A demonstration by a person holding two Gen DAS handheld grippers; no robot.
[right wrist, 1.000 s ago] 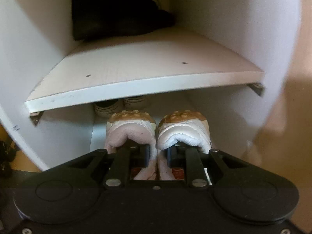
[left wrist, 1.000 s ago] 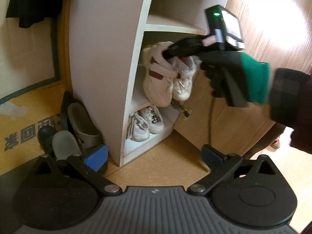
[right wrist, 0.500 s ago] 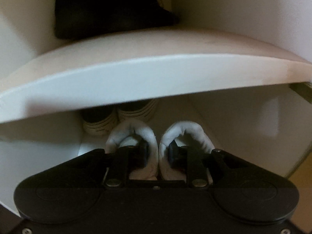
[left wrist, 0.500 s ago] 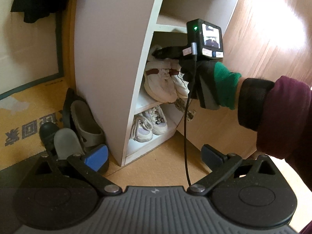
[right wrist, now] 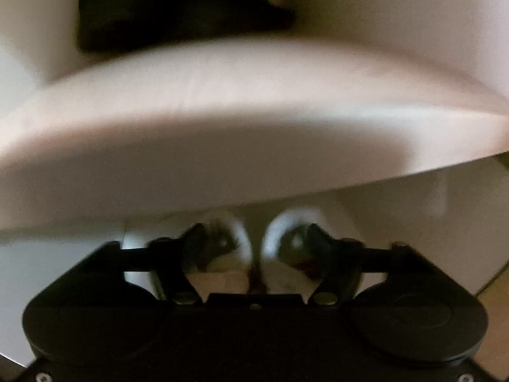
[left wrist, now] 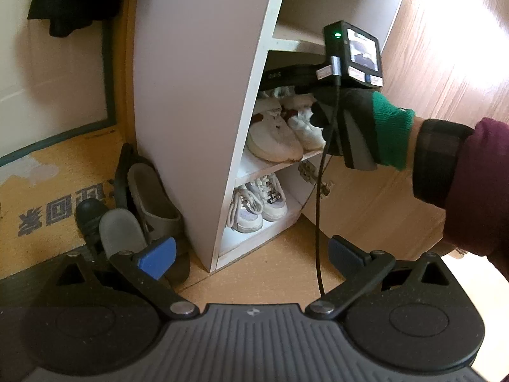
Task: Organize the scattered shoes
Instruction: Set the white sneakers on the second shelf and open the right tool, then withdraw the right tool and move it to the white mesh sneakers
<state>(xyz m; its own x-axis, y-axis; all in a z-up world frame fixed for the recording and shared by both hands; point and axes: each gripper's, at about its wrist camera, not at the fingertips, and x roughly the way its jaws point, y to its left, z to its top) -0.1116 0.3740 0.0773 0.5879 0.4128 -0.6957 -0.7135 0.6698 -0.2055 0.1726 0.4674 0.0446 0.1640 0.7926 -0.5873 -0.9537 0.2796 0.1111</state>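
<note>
White and scuffed, with brown trim: pair of sneakers (left wrist: 280,133) sitting side by side on the middle shelf (left wrist: 270,167) of the white shoe cabinet (left wrist: 197,95), toes toward the opening. Reaching into that compartment just above the pair: right gripper (right wrist: 256,245), held by a black-and-green gloved hand (left wrist: 366,124). Spreading its jaws at this moment, one finger (right wrist: 194,242) inside each shoe's collar, pads not pressing the heels together. Blurred and dim in the right wrist view. Resting on the shelf below: second pale pair of laced sneakers (left wrist: 257,203). Showing dark on the shelf above: black shoes (right wrist: 178,9). Hovering outside over the tan floor (left wrist: 270,270): left gripper (left wrist: 251,254), blue-padded jaws wide apart, gripping nothing. Lying beside the cabinet's left wall: grey slippers (left wrist: 136,219).
</note>
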